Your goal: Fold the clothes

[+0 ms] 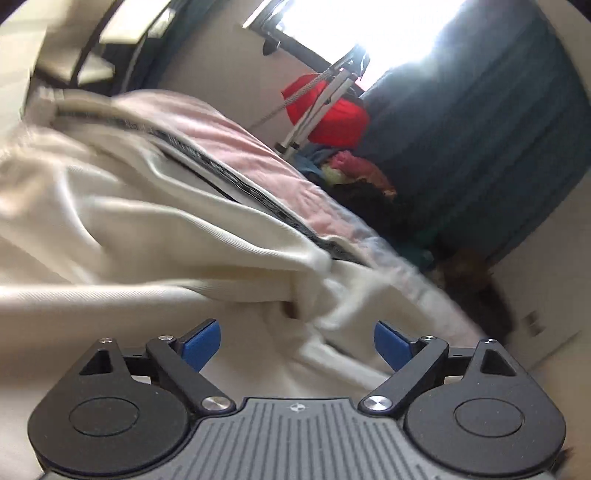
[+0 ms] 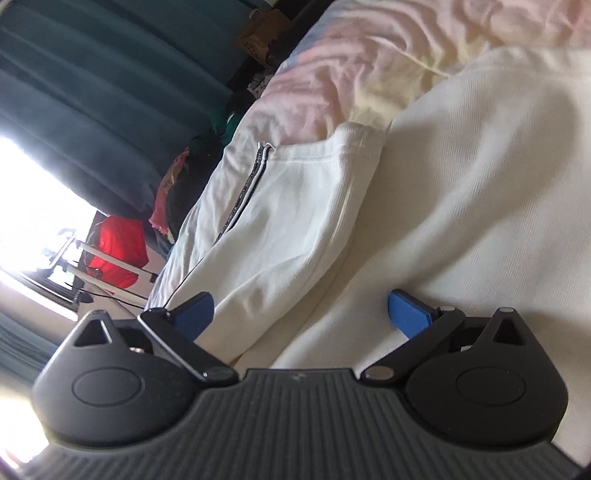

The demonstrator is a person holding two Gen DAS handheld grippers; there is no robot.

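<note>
My left gripper (image 1: 297, 345) sat closest to the lens, blue fingertips (image 1: 201, 345) spread wide, nothing between them. It hung low over the white garment (image 1: 147, 240), whose cloth ran in blurred folds under and beyond the tips. A dark striped band (image 1: 236, 181) ran along the cloth toward the far edge of the bed.

My right gripper (image 2: 301, 314) was likewise wide open and held nothing, its blue fingertips (image 2: 410, 314) just above the same white garment (image 2: 461, 184). There a hemmed end (image 2: 343, 147) with a dark-and-white side stripe (image 2: 243, 192) lay across the flatter white cloth, and a fold line ran from between the tips up toward the hem.

The garment lay spread on a pink and pale-yellow bedsheet (image 2: 351, 48), which showed bare past the hem. Whether the tips touched the cloth, I could not tell.

Off the bed's edge: a heap of mixed clothes (image 1: 354, 173), a red item (image 1: 328, 110) on a metal rack (image 1: 325, 96), dark teal curtains (image 1: 480, 122), and a bright window (image 1: 369, 26).
</note>
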